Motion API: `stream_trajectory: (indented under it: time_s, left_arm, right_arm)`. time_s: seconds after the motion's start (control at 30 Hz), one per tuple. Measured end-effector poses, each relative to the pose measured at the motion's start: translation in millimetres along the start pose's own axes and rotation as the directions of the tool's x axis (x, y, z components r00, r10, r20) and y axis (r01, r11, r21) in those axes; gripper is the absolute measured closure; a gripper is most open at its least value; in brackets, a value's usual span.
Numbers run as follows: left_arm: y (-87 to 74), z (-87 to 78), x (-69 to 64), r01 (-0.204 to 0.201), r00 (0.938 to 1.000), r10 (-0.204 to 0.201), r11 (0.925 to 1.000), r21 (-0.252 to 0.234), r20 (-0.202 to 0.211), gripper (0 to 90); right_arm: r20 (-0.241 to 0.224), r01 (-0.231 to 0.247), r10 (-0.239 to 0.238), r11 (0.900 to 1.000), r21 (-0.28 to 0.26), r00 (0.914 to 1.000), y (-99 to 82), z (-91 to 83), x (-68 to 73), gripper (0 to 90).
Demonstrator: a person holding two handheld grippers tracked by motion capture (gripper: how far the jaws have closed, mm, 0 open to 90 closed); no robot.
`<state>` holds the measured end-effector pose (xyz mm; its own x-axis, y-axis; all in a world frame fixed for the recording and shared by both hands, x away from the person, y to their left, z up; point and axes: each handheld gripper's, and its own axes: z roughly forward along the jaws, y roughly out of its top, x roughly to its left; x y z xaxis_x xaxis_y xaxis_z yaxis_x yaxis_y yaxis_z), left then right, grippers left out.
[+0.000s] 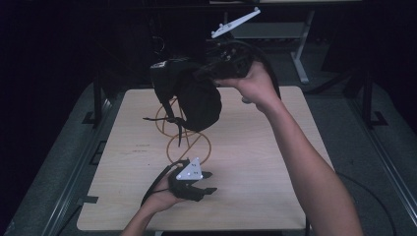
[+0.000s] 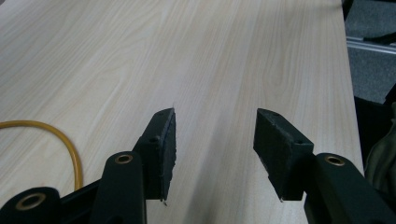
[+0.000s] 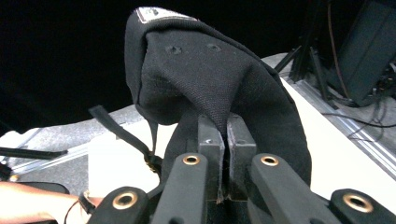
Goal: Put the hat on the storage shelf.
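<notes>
— While my right tongs [image 3: 223,154] grip the black bag [image 1: 189,93] by its cloth, it hangs above the table's [image 1: 255,162] far half, strap dangling to the yellow cord [image 1: 189,145].
— And the left?
— Left tongs [image 2: 212,144] gape, empty, low near me. I judge it's mid-lift; next they must catch the bag.

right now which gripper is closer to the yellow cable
Left. The left gripper sits open, low over the table just beside the yellow cable. The right gripper is raised above the far edge, shut on the black bag.
</notes>
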<state>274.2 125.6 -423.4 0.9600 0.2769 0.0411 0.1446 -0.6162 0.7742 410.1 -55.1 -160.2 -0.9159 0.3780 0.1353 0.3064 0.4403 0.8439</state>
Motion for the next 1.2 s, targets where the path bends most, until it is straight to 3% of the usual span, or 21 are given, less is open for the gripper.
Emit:
stream_trajectory:
  time_s: [0.37,1.0,1.07,1.2]
  left_arm:
    - [0.5,0.6,0.4,-0.001,1.0000,0.001,1.0000,0.007,0.006,48.8]
    - [0.8,2.2,0.4,0.000,0.9999,0.000,1.0000,0.002,0.015,48.8]
    - [0.7,1.9,0.7,-0.006,0.9999,0.006,1.0000,0.001,0.013,48.8]
    - [-0.5,0.7,0.3,-0.002,0.9999,0.002,1.0000,-0.005,0.014,48.7]
  right_arm:
    - [-0.019,0.001,-0.001,0.9994,0.034,0.9998,14.0,34.5,-2.9,86.6]
    - [-0.066,-0.059,0.063,0.9959,0.069,0.9958,19.2,94.1,-8.7,83.6]
    - [-0.073,-0.063,0.070,0.9940,0.089,0.9949,18.4,100.4,-7.6,79.8]
    - [-0.049,-0.042,0.048,0.9916,0.123,0.9976,14.2,109.8,-6.7,57.6]
